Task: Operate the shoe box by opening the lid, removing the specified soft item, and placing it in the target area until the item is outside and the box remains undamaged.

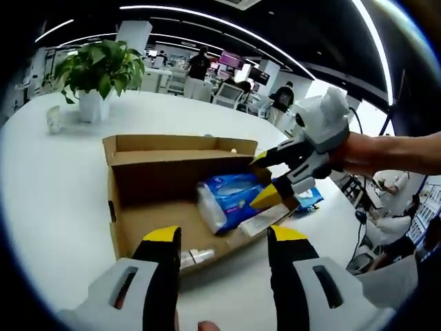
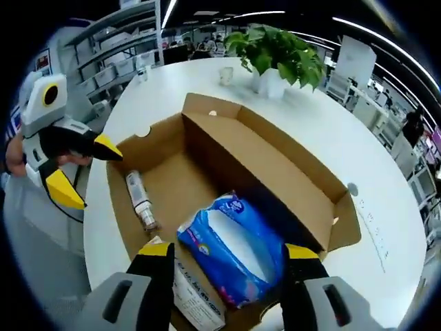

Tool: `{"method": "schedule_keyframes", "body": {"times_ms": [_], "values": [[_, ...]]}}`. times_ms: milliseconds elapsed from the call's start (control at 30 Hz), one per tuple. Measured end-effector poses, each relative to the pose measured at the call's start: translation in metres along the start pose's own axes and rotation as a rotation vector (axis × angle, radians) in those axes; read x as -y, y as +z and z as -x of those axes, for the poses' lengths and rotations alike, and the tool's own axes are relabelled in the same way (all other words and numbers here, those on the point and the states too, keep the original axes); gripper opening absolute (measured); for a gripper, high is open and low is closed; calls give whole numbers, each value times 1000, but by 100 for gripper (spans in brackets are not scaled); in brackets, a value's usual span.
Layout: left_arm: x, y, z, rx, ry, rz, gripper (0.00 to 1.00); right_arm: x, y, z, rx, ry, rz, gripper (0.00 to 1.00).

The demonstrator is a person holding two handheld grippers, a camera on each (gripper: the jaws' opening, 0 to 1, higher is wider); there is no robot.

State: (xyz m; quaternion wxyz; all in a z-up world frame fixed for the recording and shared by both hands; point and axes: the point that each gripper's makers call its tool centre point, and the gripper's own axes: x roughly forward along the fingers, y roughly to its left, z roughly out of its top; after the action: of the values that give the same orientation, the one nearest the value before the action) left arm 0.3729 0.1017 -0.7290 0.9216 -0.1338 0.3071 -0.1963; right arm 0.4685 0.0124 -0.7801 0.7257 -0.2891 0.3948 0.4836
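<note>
- With the lid already folded back, the shoe box (image 2: 227, 148) sits open; blue soft pack (image 2: 234, 255) lies inside, straight ahead between the right gripper (image 2: 227, 258) jaws, which stand apart.
- Left gripper (image 1: 224, 238), jaws apart, holds nothing, hovering at the box's near wall.
- Pack looks light, squashy, with slick film wrap: likely best pinched across its middle, gently.
- Small bottle (image 2: 141, 200) lies left of it.

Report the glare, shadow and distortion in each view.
Left gripper view: ceiling light strips bend with fisheye distortion; the box is dark inside under its far wall. Right gripper view: bright table washes out; the blue pack stays sharp; the rear wall shades the box floor.
</note>
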Motion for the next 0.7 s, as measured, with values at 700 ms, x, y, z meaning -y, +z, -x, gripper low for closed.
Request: {"method": "schedule_keyframes", "body": {"times_ms": [700], "values": [[-7, -1, 4, 8, -34, 12, 50, -4, -11, -58, -231, 90, 189, 66]]}}
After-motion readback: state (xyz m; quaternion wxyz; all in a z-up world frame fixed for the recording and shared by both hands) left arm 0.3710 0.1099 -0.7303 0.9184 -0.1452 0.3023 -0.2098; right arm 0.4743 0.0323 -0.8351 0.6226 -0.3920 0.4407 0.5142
